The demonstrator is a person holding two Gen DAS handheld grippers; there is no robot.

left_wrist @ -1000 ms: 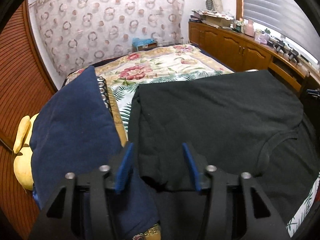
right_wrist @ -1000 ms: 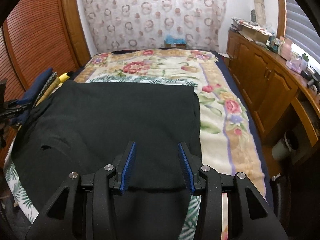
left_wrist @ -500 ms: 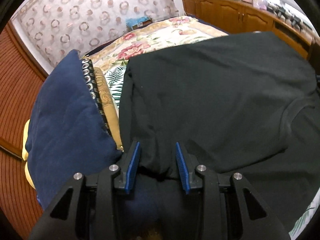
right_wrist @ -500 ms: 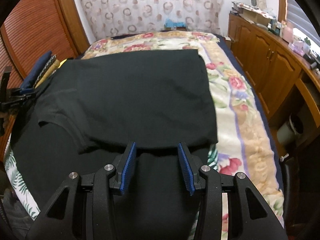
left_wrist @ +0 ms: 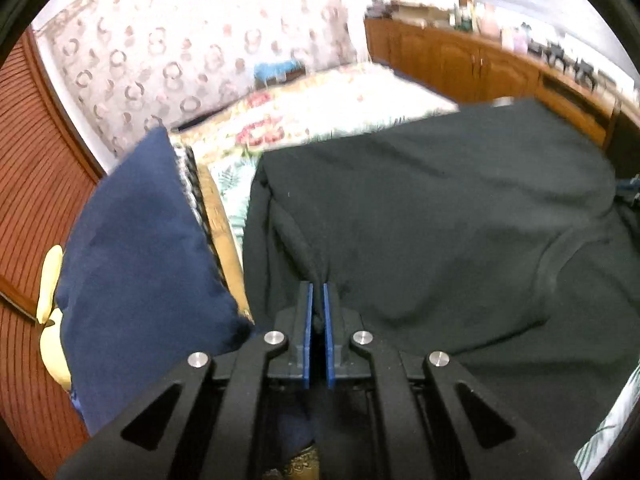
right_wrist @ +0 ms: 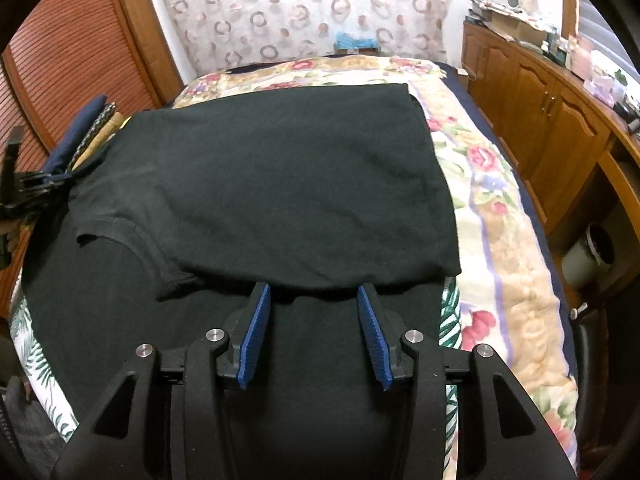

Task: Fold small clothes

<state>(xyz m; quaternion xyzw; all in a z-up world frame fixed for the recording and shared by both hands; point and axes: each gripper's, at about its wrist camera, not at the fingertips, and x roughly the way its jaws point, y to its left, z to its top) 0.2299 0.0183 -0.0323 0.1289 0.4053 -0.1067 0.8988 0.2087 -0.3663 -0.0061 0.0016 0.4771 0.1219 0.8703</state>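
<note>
At the bottom centre of the left wrist view, the left gripper has its blue pads nearly together, pinching a small ridge of the black T-shirt at the near left edge of the cloth, which puckers upward into the jaws. At the bottom of the right wrist view, the right gripper stands wide apart with nothing between its pads; the tips sit just at the near edge of the folded-over upper layer of the shirt, with black cloth lying beneath them, and whether they touch it cannot be told. The shirt is spread flat on the floral bedspread, filling the middle of both frames. Its long axis runs from the bottom of the right wrist view up toward the top, with the straight far edge lying across the bed. A sleeve with a stitched hem points to the left of that frame, where the left gripper appears at the edge. Just beside the shirt, at the left of the left wrist view, a navy cushion leans upright. Beyond the bed a ring-patterned curtain hangs at the top centre, and wooden cabinets run along the right side.
</note>
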